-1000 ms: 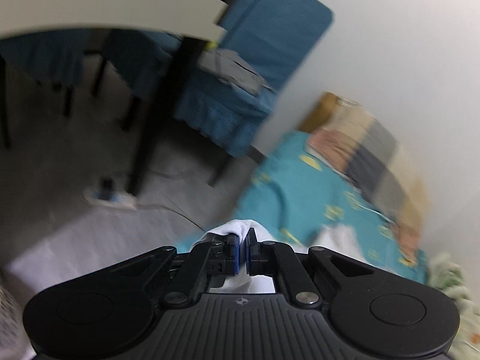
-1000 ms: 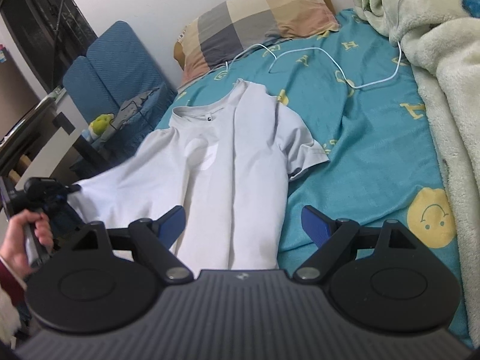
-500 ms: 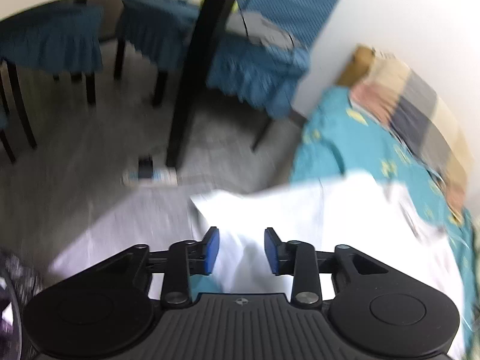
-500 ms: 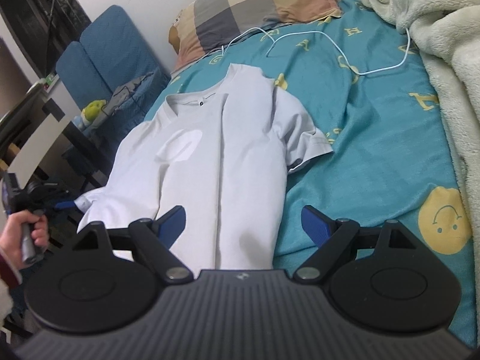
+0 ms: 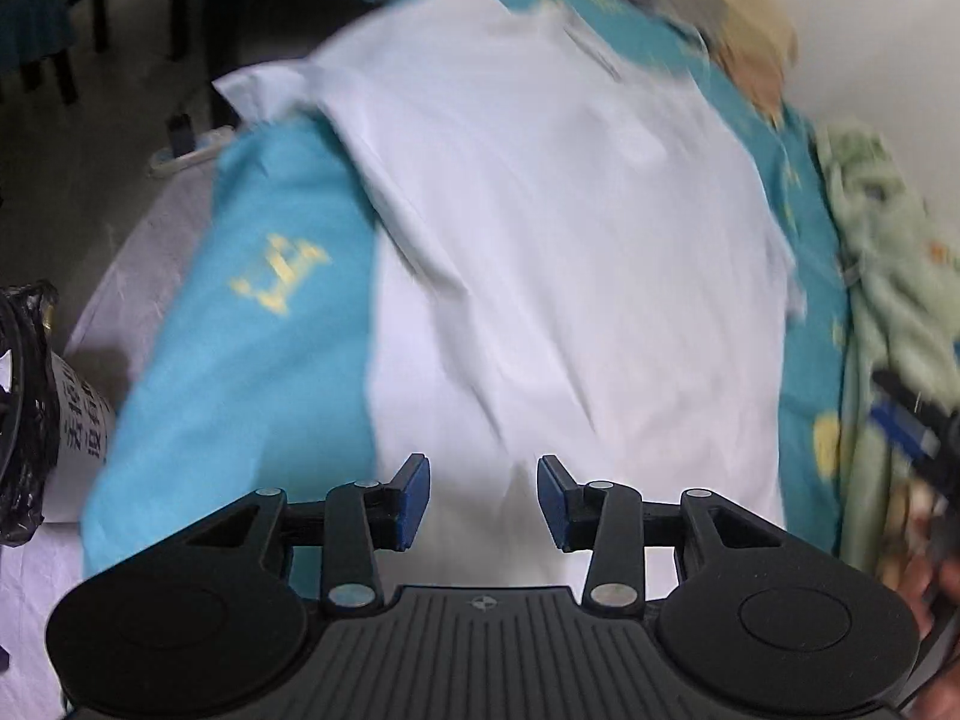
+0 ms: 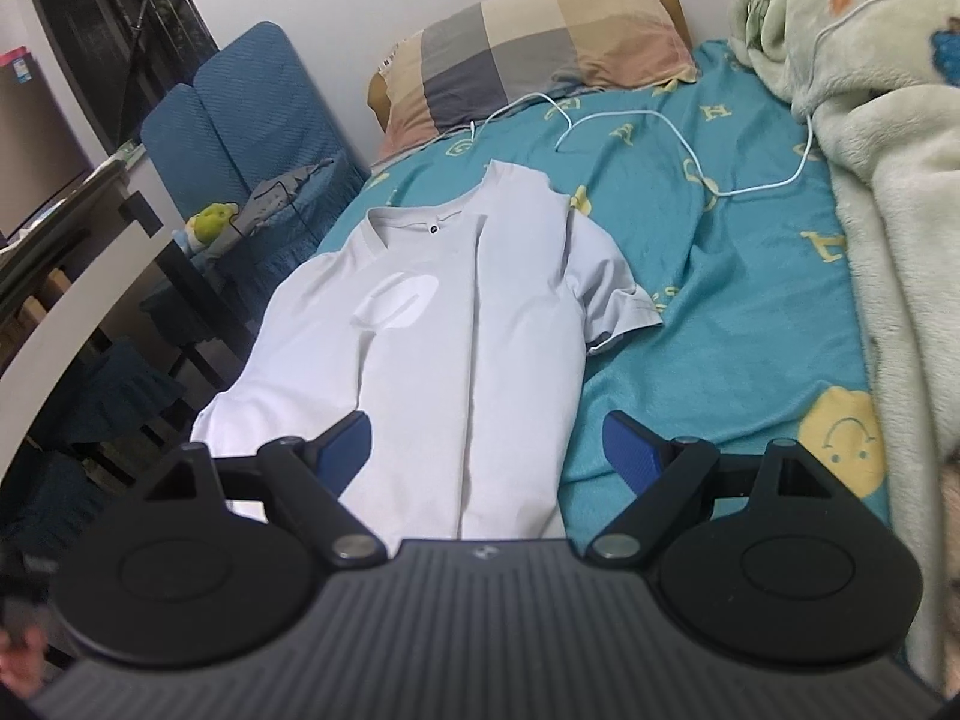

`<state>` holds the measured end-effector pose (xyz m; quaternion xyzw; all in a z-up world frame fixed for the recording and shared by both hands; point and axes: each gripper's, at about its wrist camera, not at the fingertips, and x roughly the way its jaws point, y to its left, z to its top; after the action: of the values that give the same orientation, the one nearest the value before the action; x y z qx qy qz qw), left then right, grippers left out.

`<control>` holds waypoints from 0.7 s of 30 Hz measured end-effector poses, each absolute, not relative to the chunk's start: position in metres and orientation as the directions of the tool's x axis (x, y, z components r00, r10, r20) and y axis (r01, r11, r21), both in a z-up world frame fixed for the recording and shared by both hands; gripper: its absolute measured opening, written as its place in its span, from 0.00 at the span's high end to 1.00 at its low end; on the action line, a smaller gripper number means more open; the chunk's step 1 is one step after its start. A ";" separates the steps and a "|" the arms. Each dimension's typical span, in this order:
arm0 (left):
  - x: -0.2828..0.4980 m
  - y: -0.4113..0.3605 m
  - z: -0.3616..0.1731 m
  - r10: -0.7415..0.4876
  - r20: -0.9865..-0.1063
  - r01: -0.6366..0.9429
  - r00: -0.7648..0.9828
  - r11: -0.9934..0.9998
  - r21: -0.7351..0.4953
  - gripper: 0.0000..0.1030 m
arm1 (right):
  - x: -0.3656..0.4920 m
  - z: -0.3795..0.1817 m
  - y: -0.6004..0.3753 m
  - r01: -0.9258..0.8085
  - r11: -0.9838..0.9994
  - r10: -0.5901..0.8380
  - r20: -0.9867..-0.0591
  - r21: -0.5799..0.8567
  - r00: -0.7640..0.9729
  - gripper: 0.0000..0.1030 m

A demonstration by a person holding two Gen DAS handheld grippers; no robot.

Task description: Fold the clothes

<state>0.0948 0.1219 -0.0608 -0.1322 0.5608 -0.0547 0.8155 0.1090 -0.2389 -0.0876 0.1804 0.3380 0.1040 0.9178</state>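
Right wrist view: white T-shirt (image 6: 474,324) flat on the bed (image 6: 720,312), straight ahead of the right claw (image 6: 487,450), pads spread wide and holding nothing. One lengthwise crease down the middle and the sleeve on the right-hand side sticking out over the blue sheet; so probably only a first side fold done, with the other side and the cross folds left. Left wrist view: left claw (image 5: 483,501) above the lower part of the T-shirt (image 5: 540,252), jaws opening, cloth below them but not pinched. Hard to make out: much blur here, hem hidden behind both claw bodies, far-left sleeve hanging over the bed edge, right claw (image 5: 912,426) only a smear at the frame edge.
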 end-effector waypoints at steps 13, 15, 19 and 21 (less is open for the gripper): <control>0.067 0.092 -0.058 -0.095 -0.946 -0.026 0.310 0.994 -0.108 0.96 | 0.086 -0.088 -0.249 -0.064 0.885 0.360 -0.590 0.462 0.723 0.17; 0.063 0.095 -0.047 -0.107 -0.946 -0.037 0.306 0.992 -0.124 0.97 | 0.085 -0.089 -0.250 -0.062 0.885 0.360 -0.594 0.461 0.719 0.17; 0.060 0.123 -0.022 -0.072 -0.957 -0.094 0.280 0.990 -0.101 0.97 | 0.084 -0.091 -0.252 -0.053 0.881 0.365 -0.603 0.471 0.710 0.17; 0.068 0.139 -0.022 -0.023 -0.967 -0.131 0.254 0.990 -0.058 0.97 | 0.085 -0.091 -0.252 -0.049 0.876 0.370 -0.603 0.480 0.707 0.17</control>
<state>0.0677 0.1386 -0.0223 -0.0632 0.6097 0.0341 0.7893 0.0851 -0.2525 -0.0912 0.2202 0.3648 0.1169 0.8971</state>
